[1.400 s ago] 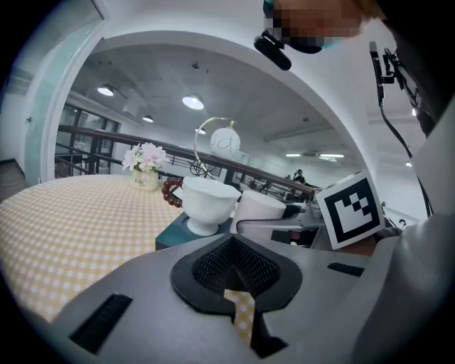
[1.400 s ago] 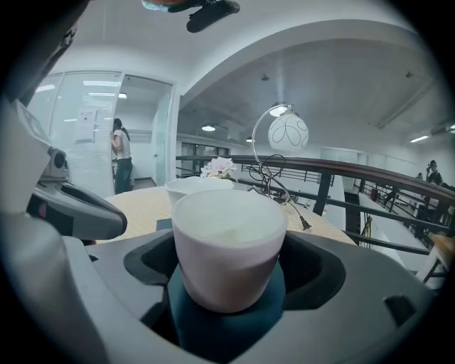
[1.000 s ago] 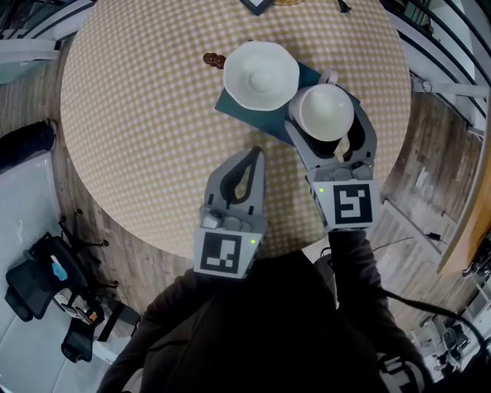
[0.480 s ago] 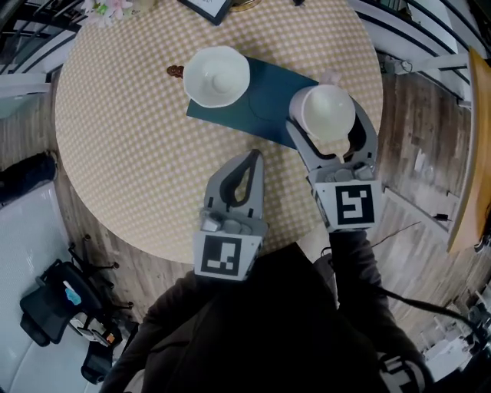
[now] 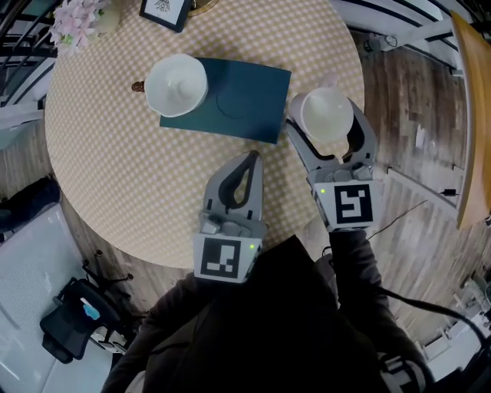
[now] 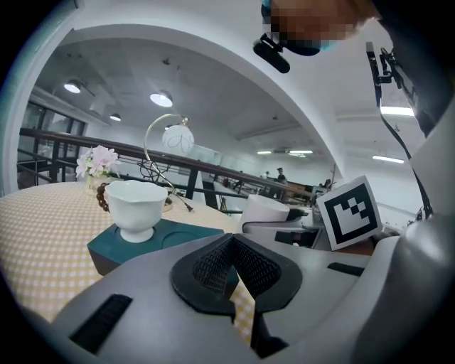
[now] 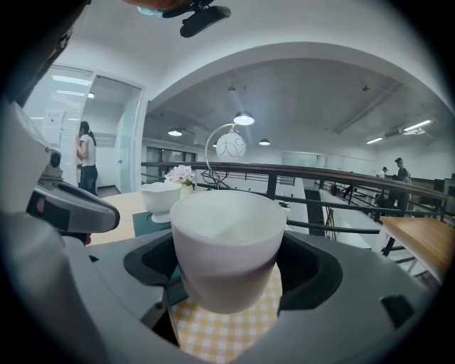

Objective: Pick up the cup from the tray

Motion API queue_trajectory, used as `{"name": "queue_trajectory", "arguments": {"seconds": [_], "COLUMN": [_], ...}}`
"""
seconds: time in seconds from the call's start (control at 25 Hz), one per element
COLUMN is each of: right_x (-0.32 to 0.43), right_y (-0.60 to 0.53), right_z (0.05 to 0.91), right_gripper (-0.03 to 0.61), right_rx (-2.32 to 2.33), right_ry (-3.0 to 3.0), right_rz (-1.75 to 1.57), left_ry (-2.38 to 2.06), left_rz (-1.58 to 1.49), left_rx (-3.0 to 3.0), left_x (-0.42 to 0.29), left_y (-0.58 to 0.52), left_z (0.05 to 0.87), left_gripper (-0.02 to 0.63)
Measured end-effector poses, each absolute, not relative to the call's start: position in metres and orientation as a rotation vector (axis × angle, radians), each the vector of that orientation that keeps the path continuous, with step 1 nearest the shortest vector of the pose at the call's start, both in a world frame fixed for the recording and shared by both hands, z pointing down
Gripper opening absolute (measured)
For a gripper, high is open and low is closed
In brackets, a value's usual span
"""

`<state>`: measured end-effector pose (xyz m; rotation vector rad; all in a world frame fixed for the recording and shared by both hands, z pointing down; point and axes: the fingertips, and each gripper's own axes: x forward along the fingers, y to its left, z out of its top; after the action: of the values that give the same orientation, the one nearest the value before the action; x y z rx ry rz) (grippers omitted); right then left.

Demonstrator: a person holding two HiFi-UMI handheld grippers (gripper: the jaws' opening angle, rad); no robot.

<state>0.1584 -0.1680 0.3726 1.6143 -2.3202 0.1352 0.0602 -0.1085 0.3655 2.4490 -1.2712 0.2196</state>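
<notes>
A plain white cup (image 5: 327, 113) sits between the jaws of my right gripper (image 5: 326, 117), which is shut on it; the cup is held above the checked cloth, just right of the dark teal tray (image 5: 245, 104). In the right gripper view the cup (image 7: 227, 242) fills the middle, both jaws pressing its sides. A second, scalloped white cup (image 5: 176, 80) stands on the tray's left end. My left gripper (image 5: 250, 158) hovers below the tray with its jaws together and nothing in them. The left gripper view shows the scalloped cup (image 6: 136, 206) on the tray (image 6: 178, 238).
The round table (image 5: 115, 169) has a checked cloth; its edge runs close under both grippers. A beaded bracelet (image 5: 138, 87) lies by the tray. Flowers (image 5: 77, 15) and a picture frame (image 5: 163, 9) stand at the far side. Wooden floor (image 5: 414, 138) lies to the right.
Both grippers have slid right across the table. The held cup, earlier over the tray's right end beside the scalloped cup, now hangs clear of the tray near the table's right edge.
</notes>
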Motion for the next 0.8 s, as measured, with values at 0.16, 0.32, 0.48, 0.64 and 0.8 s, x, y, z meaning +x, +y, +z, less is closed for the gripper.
{"name": "queue_trajectory", "arguments": {"seconds": [0.16,0.32,0.48,0.64,0.8], "right_x": [0.170,0.180,0.184,0.186,0.185], "right_y": [-0.165,-0.163,-0.162,-0.159,-0.160], "right_z": [0.385,0.402,0.420,0.435,0.448], "right_gripper": [0.377,0.377,0.377,0.377,0.377], "right_rx": [1.633,1.642,1.631,1.613,1.605], "right_ry": [-2.291,-2.264,-2.246,-2.231,-2.219], "right_rz": [0.163,0.194,0.215,0.215,0.230], "left_ry": [-1.230,-1.204,-1.192,-1.187,-1.186], "left_rz": [0.242,0.269,0.299,0.310,0.321], "left_rx": [2.457,2.457,2.449,2.445,2.437], "left_x": [0.070,0.077,0.079,0.082,0.080], "left_y": [-0.108,-0.108,-0.110,-0.109,-0.112], "left_z": [0.373,0.379,0.387,0.392,0.397], "left_gripper": [0.003,0.003,0.003,0.003,0.003]}}
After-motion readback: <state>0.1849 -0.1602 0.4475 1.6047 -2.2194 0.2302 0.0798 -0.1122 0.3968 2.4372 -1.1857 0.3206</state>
